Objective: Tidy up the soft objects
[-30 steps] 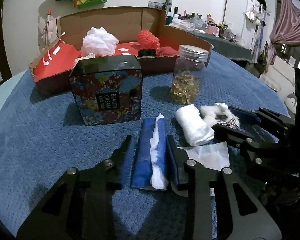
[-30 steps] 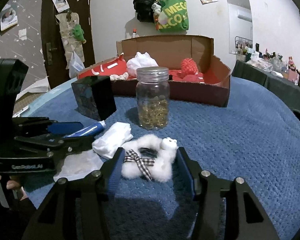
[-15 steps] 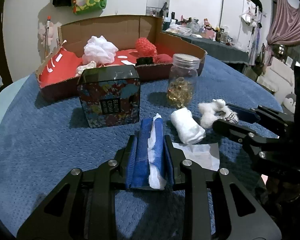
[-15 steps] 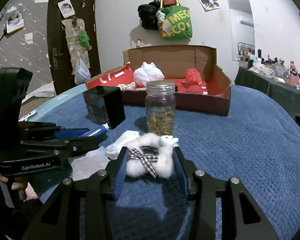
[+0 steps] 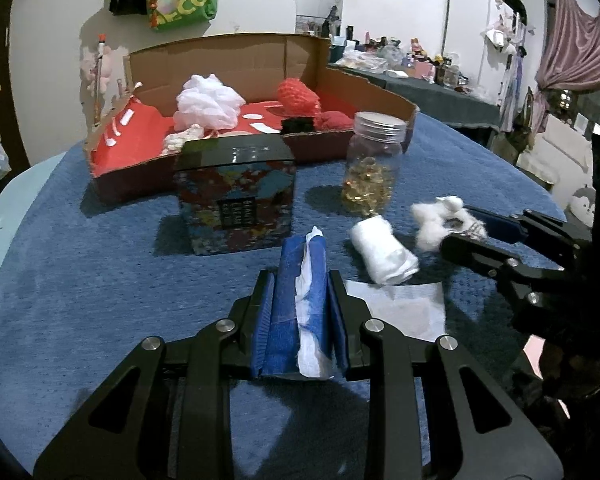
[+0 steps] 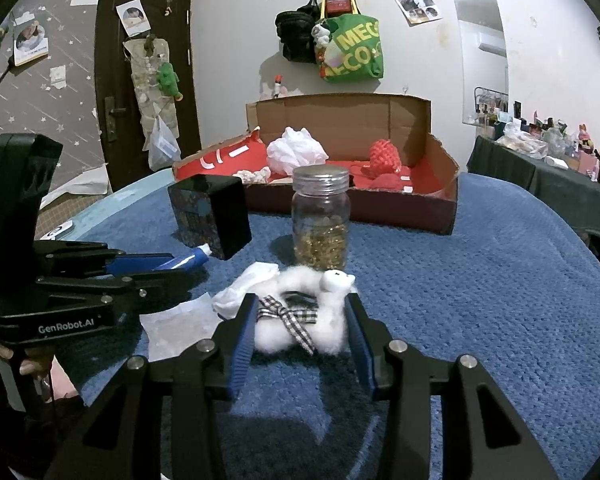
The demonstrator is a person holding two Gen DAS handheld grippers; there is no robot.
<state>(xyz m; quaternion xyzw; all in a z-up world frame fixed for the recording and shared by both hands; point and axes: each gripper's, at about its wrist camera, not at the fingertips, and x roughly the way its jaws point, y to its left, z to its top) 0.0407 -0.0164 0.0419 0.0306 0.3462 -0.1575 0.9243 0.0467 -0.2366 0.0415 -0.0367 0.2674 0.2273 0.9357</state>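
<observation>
My left gripper (image 5: 300, 304) clamped on the blue cloth (image 5: 300, 300) in front of the jar (image 5: 374, 168), my right gripper (image 6: 302, 332) clamped on the fluffy white toy (image 6: 300, 312) before that jar

"GenRobot.AI" on left claw (image 6: 172, 266) body; "MEG ECO" on green bag (image 6: 354, 50).

so on the blue cloth: one glass jar (image 6: 320, 216), one patterned tin (image 5: 236, 200), one cardboard box (image 6: 352, 128), two grippers, one white roll (image 5: 382, 250), one fluffy toy (image 6: 300, 316).
</observation>
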